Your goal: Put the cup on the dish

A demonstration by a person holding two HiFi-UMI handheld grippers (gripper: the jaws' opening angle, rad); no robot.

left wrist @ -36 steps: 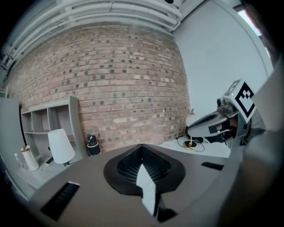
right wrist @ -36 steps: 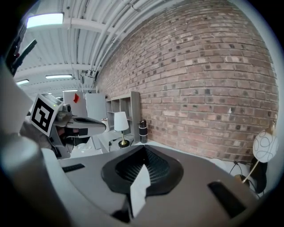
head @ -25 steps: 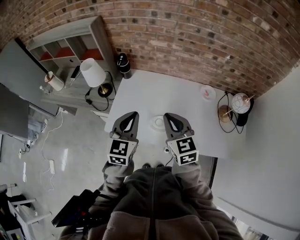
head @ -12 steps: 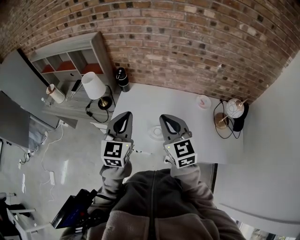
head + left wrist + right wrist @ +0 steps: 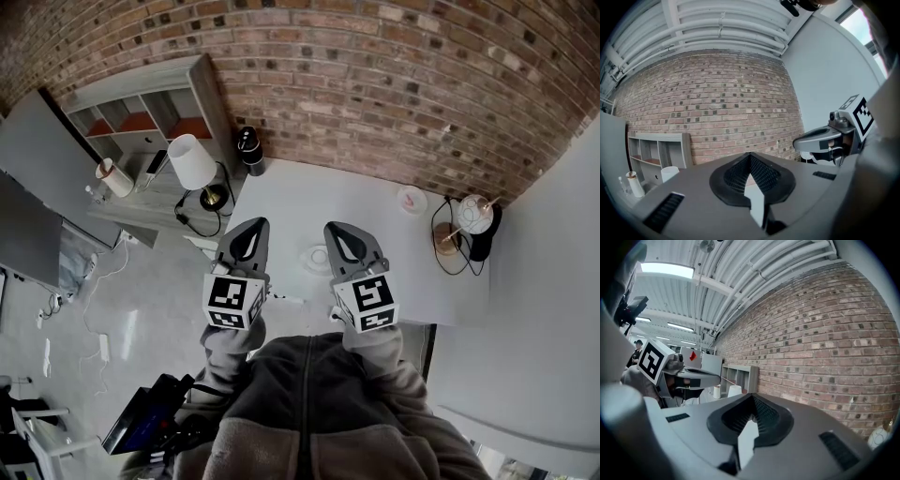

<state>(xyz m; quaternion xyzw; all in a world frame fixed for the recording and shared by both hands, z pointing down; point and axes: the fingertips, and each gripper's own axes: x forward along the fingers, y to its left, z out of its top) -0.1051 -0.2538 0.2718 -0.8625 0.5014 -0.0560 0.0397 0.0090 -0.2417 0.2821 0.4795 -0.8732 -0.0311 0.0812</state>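
Both jaws closed, empty, left gripper (image 5: 253, 227), right gripper (image 5: 339, 231); white dish (image 5: 317, 256) between them

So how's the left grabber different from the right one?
The left gripper hangs by the table's left edge; the right gripper hangs nearer the white dish. The left gripper's cube wears a different square pattern from the right gripper's. Both are shut, hold nothing and point toward the brick wall.
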